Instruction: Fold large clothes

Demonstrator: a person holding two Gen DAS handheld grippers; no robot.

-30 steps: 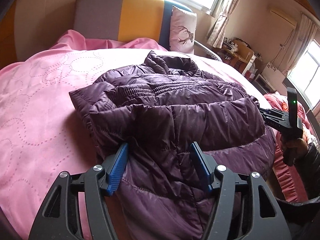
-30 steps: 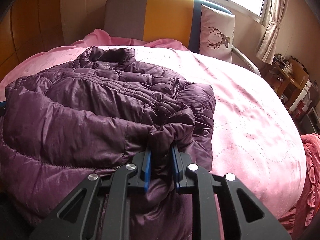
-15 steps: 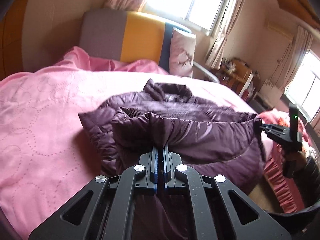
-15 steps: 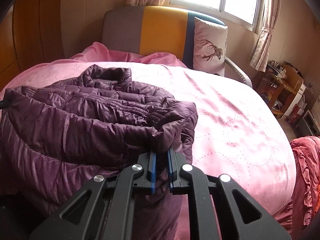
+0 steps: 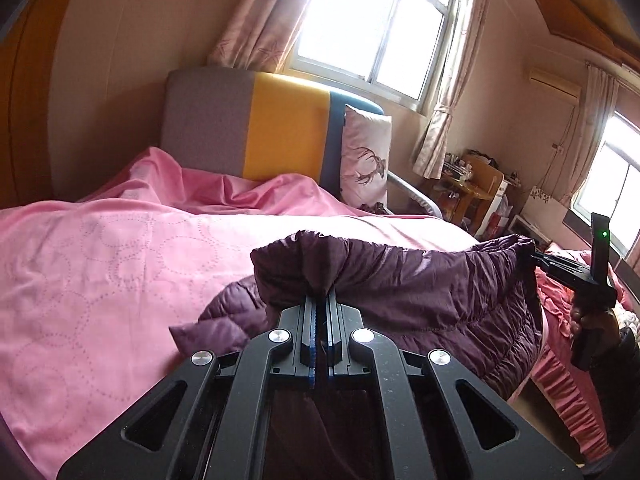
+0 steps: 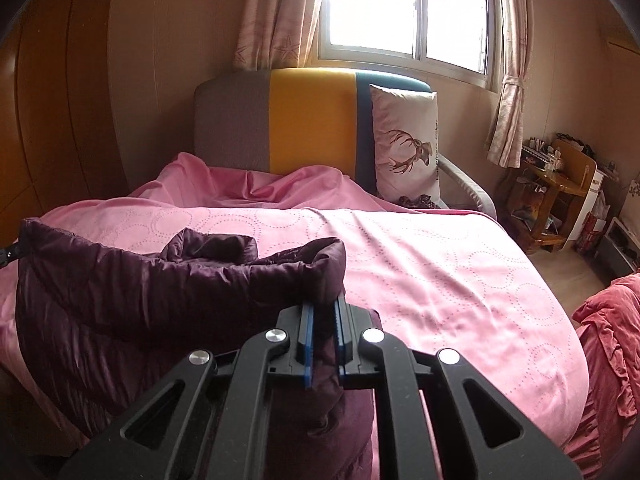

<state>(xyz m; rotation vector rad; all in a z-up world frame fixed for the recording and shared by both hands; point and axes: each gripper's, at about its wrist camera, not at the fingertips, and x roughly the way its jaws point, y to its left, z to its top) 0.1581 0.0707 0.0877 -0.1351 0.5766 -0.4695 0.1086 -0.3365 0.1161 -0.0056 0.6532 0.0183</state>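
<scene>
- Bedroom. Bed (image 5: pixel 100 264) under a pink quilted cover, headboard (image 6: pixel 308 120) in grey, yellow and blue panels, window (image 6: pixel 408 8) bright behind it.
- Deer pillow (image 6: pixel 406 140) stands upright against the headboard's blue end. Wooden desk (image 6: pixel 556 200) cluttered, off to my right by the wall.
- Jacket (image 5: pixel 420 276): purple, puffy, at the near edge of the bed. Its near edge is raised off the cover and stretched between my two grippers; the rest sags onto the bed and over the edge.
- Left gripper (image 5: pixel 320 316): blue pads almost together, pinching a bunch of jacket fabric that humps up just past the tips.
- Right gripper (image 6: pixel 322 320): jaws narrow, a thicker fold of jacket clamped between the pads; some fabric hangs down between the fingers.
- From the left view I see the right gripper (image 5: pixel 560 268) out at the far end of the raised edge, green light on its upright part, hand (image 5: pixel 592 320) on the handle below.
- In the right view, the collar (image 6: pixel 212 246) lies on the cover beyond the raised fold.
- Red ruffled bedding (image 6: pixel 604 360) at far right, beside the bed.
</scene>
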